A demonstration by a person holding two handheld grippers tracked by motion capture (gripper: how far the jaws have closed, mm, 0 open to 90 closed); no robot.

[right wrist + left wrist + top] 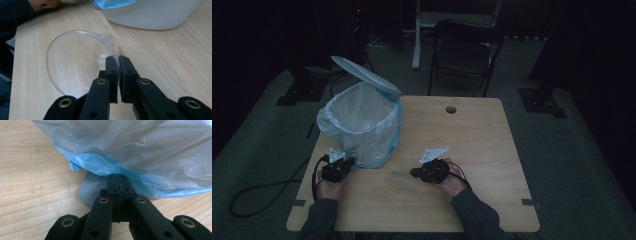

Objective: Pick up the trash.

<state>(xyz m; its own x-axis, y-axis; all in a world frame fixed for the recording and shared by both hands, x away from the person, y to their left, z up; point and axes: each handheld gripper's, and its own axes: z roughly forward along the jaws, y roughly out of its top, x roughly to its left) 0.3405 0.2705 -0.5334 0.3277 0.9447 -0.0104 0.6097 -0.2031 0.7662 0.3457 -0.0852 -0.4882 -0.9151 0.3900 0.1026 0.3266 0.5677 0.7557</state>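
Observation:
A white pedal bin lined with a pale blue bag stands on the left of the wooden table, its lid raised. My left gripper is shut, its tips over the bin's grey pedal and against the bag's lower edge; I cannot tell whether it presses on the pedal. A clear plastic cup lies on its side on the table, mouth toward my right gripper, which is shut on the cup's rim. From above, the right gripper points left at the faint cup.
The bin's white base is just beyond the cup. The person's left hand rests near the table's edge. A cable hole sits near the far edge. A black folding chair stands behind the table.

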